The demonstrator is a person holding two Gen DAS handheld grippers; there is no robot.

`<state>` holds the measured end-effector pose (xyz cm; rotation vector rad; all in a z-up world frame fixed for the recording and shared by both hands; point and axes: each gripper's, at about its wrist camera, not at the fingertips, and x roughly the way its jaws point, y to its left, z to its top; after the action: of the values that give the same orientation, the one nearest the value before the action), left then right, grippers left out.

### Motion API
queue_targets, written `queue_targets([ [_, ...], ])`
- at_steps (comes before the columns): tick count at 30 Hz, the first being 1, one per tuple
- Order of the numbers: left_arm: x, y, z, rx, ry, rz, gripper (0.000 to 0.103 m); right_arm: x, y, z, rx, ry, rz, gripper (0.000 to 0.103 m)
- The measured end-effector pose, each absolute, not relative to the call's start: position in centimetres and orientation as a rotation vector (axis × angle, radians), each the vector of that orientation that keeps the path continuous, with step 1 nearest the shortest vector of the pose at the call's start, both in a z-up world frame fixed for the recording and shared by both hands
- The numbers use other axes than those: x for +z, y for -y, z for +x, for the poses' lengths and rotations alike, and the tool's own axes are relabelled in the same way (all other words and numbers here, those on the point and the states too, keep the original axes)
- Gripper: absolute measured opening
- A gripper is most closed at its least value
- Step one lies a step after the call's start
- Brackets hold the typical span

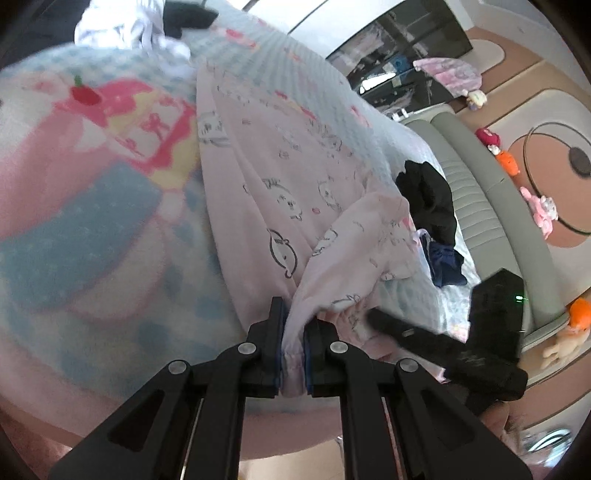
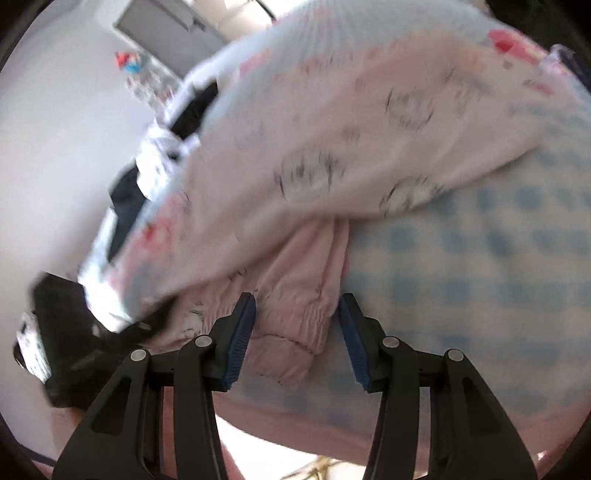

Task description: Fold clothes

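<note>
While left gripper [image 1: 294, 325] pinches one pink garment [image 1: 288, 177], right gripper [image 2: 297, 325] fingers gape around cuff [image 2: 291, 332].

Home bedroom: patterned blanket [image 1: 110, 192], plush toys [image 1: 541, 208]

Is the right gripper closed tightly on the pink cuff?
No, the right gripper stands open, with the pink cuff lying between its blue pads but not pinched.

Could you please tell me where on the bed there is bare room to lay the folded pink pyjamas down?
Bare blanket lies beside the pink pyjamas, on the strawberry-print side. The opposite edge is crowded by the black garment and navy one; the far end holds white clothes.
</note>
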<state>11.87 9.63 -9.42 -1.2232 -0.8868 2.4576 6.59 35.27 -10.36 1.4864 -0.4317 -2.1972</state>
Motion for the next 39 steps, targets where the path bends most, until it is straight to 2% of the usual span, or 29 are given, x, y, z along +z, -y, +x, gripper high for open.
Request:
queue_targets([
  [3, -9.2, -9.9, 12.3, 2.513, 0.826, -1.23, 0.01, -10.4, -34.9, 7.0, -2.276, 0.295, 1.509, 0.035],
  [8, -10.7, -9.0, 12.2, 2.455, 0.882, -1.295, 0.011, -9.6, -36.2, 7.8, -2.374, 0.196, 1.51, 0.033],
  [9, -10.9, -8.7, 12.3, 2.435, 0.908, -1.289, 0.012, -9.7, -36.5, 7.9, -2.384, 0.207, 1.513, 0.034],
  [13, -10.5, -8.1, 12.5, 2.391, 0.976, -1.223, 0.013, -10.4, -39.4, 8.0, -2.328, 0.439, 1.51, 0.034],
  [15, -10.4, -7.8, 12.5, 2.375, 1.014, -1.192, 0.014, -10.3, -40.1, 8.0, -2.324, 0.48, 1.502, 0.034],
  [19, -10.5, -6.9, 12.7, 2.337, 1.127, -1.127, 0.032, -9.8, -40.7, 8.1, -2.329, 0.499, 1.489, 0.035],
  [22, -10.4, -6.1, 12.9, 2.325, 1.197, -1.075, 0.036, -10.0, -39.8, 7.8, -2.298, 0.522, 1.481, 0.035],
  [25, -10.2, -6.0, 12.9, 2.332, 1.177, -1.079, 0.036, -10.1, -39.1, 8.1, -2.27, 0.525, 1.473, 0.038],
  [27, -10.2, -6.5, 12.7, 2.299, 1.153, -1.084, 0.036, -10.1, -38.4, 8.1, -2.241, 0.527, 1.461, 0.045],
  [31, -9.8, -8.2, 12.6, 2.317, 1.012, -1.147, 0.033, -10.3, -36.2, 7.9, -2.211, 0.449, 1.465, 0.046],
  [32, -9.8, -8.6, 12.6, 2.327, 0.977, -1.171, 0.031, -10.3, -35.8, 7.9, -2.211, 0.427, 1.466, 0.049],
  [33, -10.0, -8.8, 12.5, 2.327, 0.956, -1.2, 0.023, -10.4, -35.4, 7.8, -2.209, 0.405, 1.468, 0.053],
  [35, -10.7, -9.4, 12.5, 2.316, 0.927, -1.263, 0.02, -10.9, -34.8, 7.8, -2.193, 0.363, 1.48, 0.053],
  [37, -11.0, -9.9, 12.4, 2.306, 0.927, -1.277, 0.014, -11.4, -34.7, 8.0, -2.195, 0.332, 1.498, 0.042],
  [38, -10.7, -10.0, 12.4, 2.31, 0.923, -1.26, 0.013, -11.4, -34.7, 8.0, -2.218, 0.319, 1.494, 0.031],
  [39, -10.3, -10.3, 12.4, 2.317, 0.916, -1.238, 0.013, -11.4, -34.7, 8.1, -2.241, 0.302, 1.494, 0.024],
])
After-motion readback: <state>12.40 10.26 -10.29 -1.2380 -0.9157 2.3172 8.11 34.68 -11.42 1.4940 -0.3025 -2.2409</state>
